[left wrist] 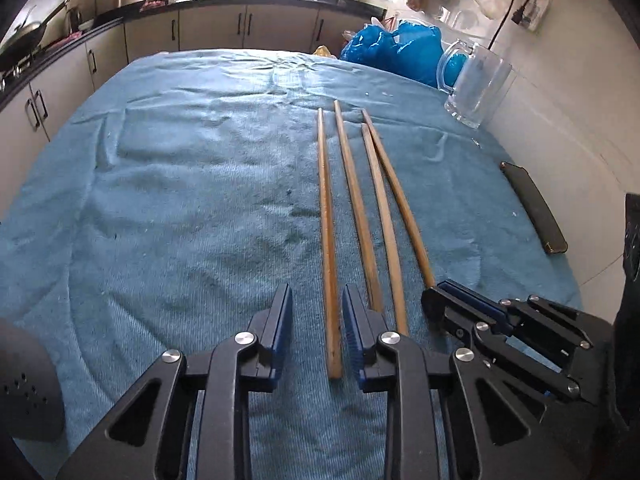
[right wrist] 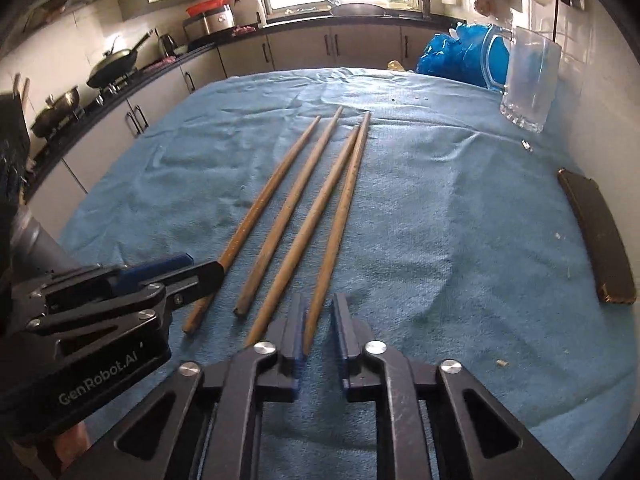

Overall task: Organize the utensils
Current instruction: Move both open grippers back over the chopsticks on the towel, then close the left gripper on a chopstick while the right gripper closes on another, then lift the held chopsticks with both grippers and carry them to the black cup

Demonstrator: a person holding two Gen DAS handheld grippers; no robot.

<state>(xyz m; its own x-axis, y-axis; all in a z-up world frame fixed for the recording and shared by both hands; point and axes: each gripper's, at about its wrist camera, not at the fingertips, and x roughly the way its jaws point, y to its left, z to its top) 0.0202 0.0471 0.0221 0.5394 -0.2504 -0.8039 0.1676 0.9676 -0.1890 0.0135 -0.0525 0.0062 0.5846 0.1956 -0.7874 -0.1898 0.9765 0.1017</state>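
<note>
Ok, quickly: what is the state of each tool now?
Left tool: open around the leftmost chopstick.
Right tool: closed on the rightmost chopstick.

Both grippers point steeply down, side by side and low over the cloth. The left gripper has its jaws partly apart, straddling a stick without seeming to press it. The right gripper has its jaws nearly together, apparently pinching a stick's near end.
</note>
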